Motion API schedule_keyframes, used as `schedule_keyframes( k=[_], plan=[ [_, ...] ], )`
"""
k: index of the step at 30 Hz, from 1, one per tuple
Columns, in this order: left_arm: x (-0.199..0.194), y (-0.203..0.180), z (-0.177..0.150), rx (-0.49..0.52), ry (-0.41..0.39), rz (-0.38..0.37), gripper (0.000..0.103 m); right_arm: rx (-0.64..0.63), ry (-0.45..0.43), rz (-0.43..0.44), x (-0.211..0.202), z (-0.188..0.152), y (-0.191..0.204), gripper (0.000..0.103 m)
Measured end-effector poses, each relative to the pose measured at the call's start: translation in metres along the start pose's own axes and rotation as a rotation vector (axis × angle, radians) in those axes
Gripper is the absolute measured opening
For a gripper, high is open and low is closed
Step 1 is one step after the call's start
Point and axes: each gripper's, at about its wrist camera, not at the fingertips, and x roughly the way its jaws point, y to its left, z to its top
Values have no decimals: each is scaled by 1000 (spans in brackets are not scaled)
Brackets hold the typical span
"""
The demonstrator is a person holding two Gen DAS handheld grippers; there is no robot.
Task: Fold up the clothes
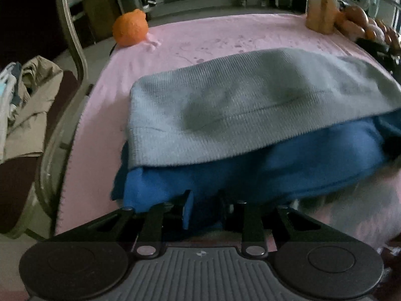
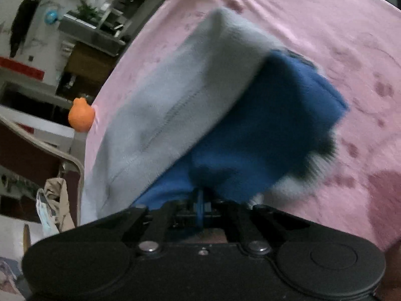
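Note:
A folded garment lies on the pink tablecloth (image 1: pixel 200 35). Its grey knit top layer (image 1: pixel 238 105) lies over a blue layer (image 1: pixel 263 175). My left gripper (image 1: pixel 204 208) is at the near edge of the blue layer, with blue cloth bunched between its fingers. In the right wrist view the same grey layer (image 2: pixel 175 105) and blue layer (image 2: pixel 263 125) show, blurred by motion. My right gripper (image 2: pixel 200 205) is shut on the blue layer's near edge.
An orange fruit-shaped object (image 1: pixel 130 28) sits at the table's far left corner. A tan stand (image 1: pixel 322 2) and brown items (image 1: pixel 361 22) are at the far right. A chair (image 1: pixel 72 50) with a heap of clothes (image 1: pixel 27 100) stands left of the table.

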Motion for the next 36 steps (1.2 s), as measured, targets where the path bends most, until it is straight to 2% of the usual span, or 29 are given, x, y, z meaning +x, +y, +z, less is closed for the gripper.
schedule_keyframes(
  k=[3,6,7,10,13,15,19,25,28,31,34,36],
  plan=[
    [-6,16,-4,-58,1,-15,29,6,-41,-14,-23,-1,-11,0],
    [-14,30,-4,-132,-29,-38,28,28,-108,-46,-46,-1,-25,14],
    [-18,35,-3,-158,-45,-48,28,37,-130,-52,-53,0,-30,15],
    [-29,37,0,-199,-105,-83,28,82,-220,46,-73,0,-47,18],
    [-29,25,6,-184,-112,-99,28,145,-293,72,-81,2,-57,37],
    [-27,15,9,-152,-104,-106,28,195,-270,68,-76,6,-65,44],
    [-24,3,12,-96,-105,-121,28,237,-206,19,-59,9,-71,45],
    [-17,1,12,-88,-87,-130,28,214,-216,12,-47,16,-77,49],
    [-17,1,11,-91,-83,-132,28,207,-247,43,-44,20,-78,49],
    [-19,2,10,-91,-87,-130,28,282,-257,105,-42,19,-89,49],
    [-19,3,10,-103,-87,-134,28,360,-190,163,-43,16,-99,41],
    [-18,3,11,-106,-86,-138,28,398,-127,186,-40,11,-104,41]
  ],
)
